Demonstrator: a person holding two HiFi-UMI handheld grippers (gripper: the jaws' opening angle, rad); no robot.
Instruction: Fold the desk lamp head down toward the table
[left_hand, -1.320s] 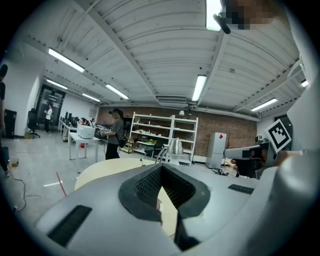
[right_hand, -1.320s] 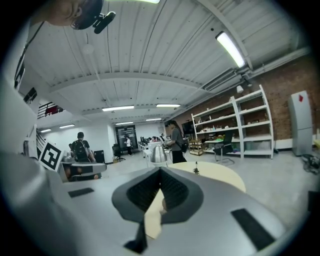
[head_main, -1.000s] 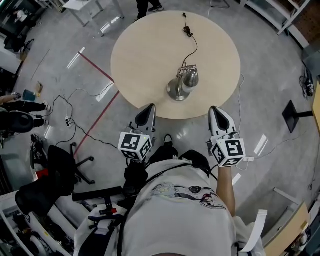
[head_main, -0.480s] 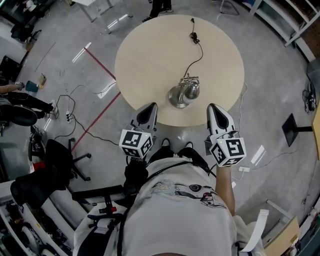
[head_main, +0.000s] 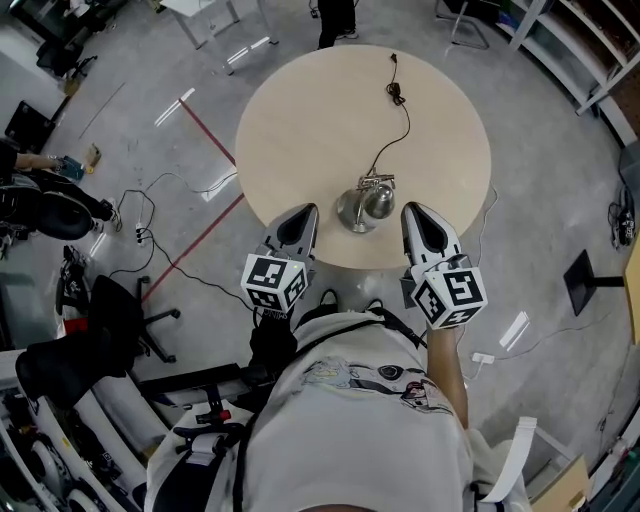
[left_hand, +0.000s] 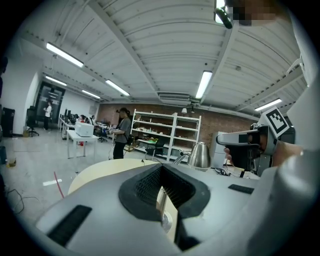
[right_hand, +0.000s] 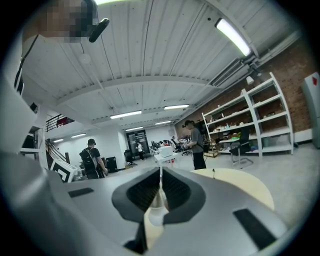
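Note:
The chrome desk lamp (head_main: 365, 204) stands on the near part of the round beige table (head_main: 300, 110). Its dome head (head_main: 379, 200) sits over the round base (head_main: 351, 213), and its cord (head_main: 398, 95) runs to the far side. My left gripper (head_main: 299, 214) is shut and empty at the table's near edge, left of the lamp. My right gripper (head_main: 416, 214) is shut and empty to the lamp's right. In the left gripper view the lamp head (left_hand: 201, 156) rises right of the shut left gripper (left_hand: 161, 169). The right gripper view looks past the shut right gripper (right_hand: 160, 172) across the table (right_hand: 240, 185).
Grey floor surrounds the table, with a red tape line (head_main: 205, 145) and cables (head_main: 150, 195) at the left. An office chair (head_main: 110, 320) stands at my left. People stand by desks and shelves (left_hand: 170, 132) behind the table. A black stand (head_main: 590, 270) is at the right.
Both grippers have moved forward to the table's near edge, either side of the lamp; the right one came in closer. Both stay shut.

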